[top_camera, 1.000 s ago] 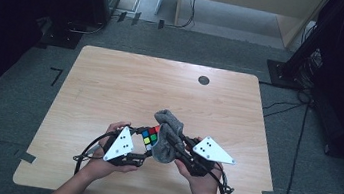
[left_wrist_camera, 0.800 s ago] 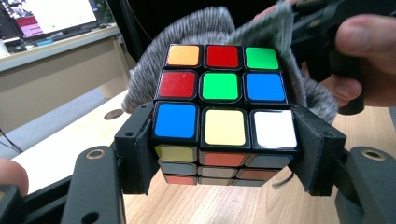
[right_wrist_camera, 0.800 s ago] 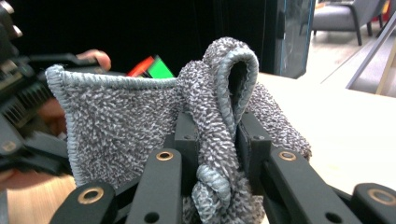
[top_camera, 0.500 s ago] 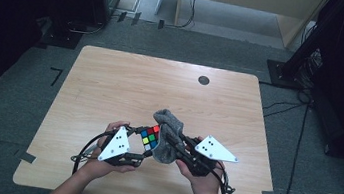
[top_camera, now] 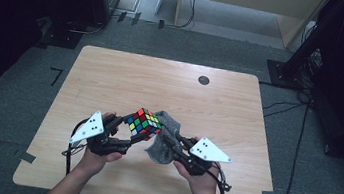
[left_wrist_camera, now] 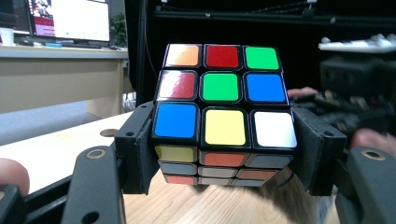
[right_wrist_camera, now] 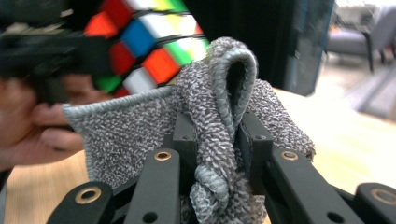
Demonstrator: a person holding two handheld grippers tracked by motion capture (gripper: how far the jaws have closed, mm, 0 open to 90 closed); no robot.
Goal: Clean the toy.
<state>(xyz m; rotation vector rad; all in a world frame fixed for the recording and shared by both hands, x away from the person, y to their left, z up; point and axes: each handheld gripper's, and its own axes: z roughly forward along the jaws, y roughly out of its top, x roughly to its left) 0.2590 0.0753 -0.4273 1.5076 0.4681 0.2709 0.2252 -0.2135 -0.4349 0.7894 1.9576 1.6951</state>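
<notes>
From the high view, the left gripper (top_camera: pixel 127 134) is now carrying the multicoloured plastic puzzle cube (top_camera: pixel 145 122) higher and further up the picture than it was a second ago, when the cube sat low between the two hands against the grey knitted cloth (top_camera: pixel 164 144). The cube is now standing clear above the light wooden table (top_camera: pixel 171 84), tilted on a corner, with the cloth just beside it at its right. The right gripper (top_camera: pixel 166 144) is staying where it was, bunching the cloth. Judging from this, the cube is being turned to offer a fresh face for wiping. A small dark round spot (top_camera: pixel 204 80) is lying far off near the table's back edge, well apart from the work, so nothing is standing in the way.

In the left gripper view, the two black jaws are pressing on opposite sides of the cube (left_wrist_camera: pixel 223 114), pinching its lower layers, with the table showing underneath. The other hand (left_wrist_camera: pixel 369 140) and its gripper are sitting close at the right.

In the right gripper view, the jaws are squeezing a thick fold of the cloth (right_wrist_camera: pixel 219 135), which is looping upward between them. The cube (right_wrist_camera: pixel 140 42), blurred, is touching or nearly touching the cloth's upper left edge; I cannot tell which
</notes>
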